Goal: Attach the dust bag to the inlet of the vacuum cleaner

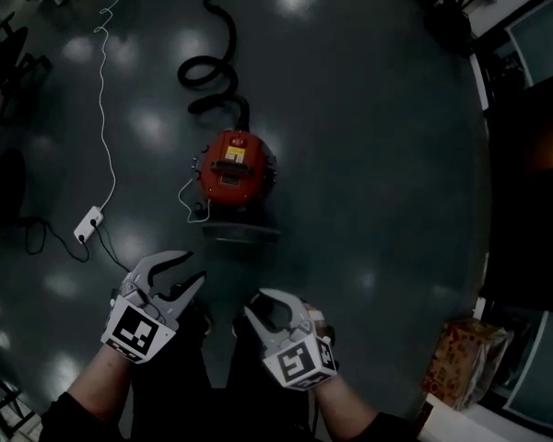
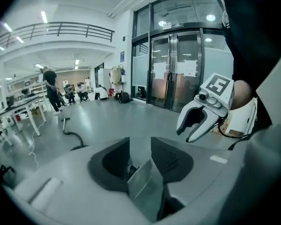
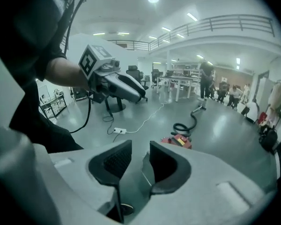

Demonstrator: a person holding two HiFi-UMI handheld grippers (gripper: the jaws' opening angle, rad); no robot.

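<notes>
Left of the left gripper [image 1: 186, 270], a white plastic power strip [image 1: 89, 224] is lying on the glossy grey floor [image 1: 369, 155]. That gripper's dark, cross-hatched pads [image 2: 168, 159] are standing apart, gripping nothing. Ahead of both tongs, a rounded red vacuum cleaner [image 1: 235, 166] is sitting, trailing a black coiled hose [image 1: 212, 72]. What looks like a yellow label on its top is showing print too small to read. The right gripper [image 1: 254, 302] is likewise gaping empty.
</notes>
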